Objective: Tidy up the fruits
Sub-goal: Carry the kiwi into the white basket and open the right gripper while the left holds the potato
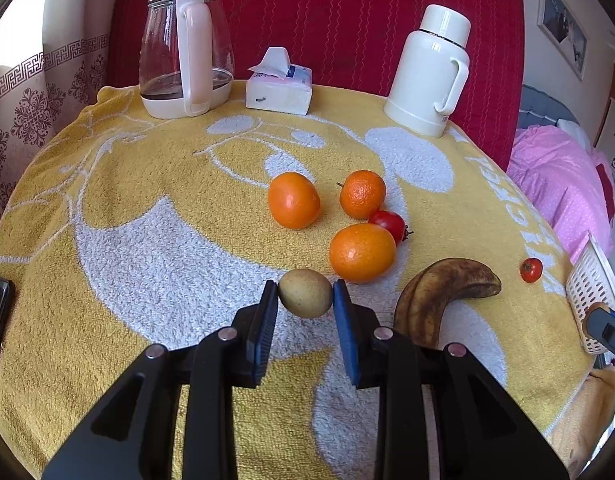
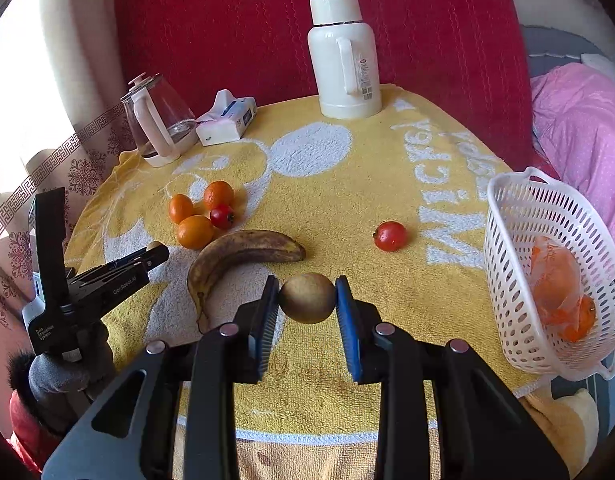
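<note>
Three oranges (image 1: pixel 293 205), two tomatoes (image 1: pixel 531 270), one banana (image 1: pixel 447 292), left gripper (image 1: pixel 305 294) and right gripper (image 2: pixel 306 298) each pinching a brown fruit (image 1: pixel 305 293), basket's (image 2: pixel 519 280) bagged oranges (image 2: pixel 559 288) visible from right wrist only.

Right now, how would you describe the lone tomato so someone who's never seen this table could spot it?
Start at the white basket at the right edge of the yellow towel. Just to its left, in the right wrist view, lies the lone tomato. Unlike the other tomato, wedged among the three oranges, it touches no other fruit.
</note>
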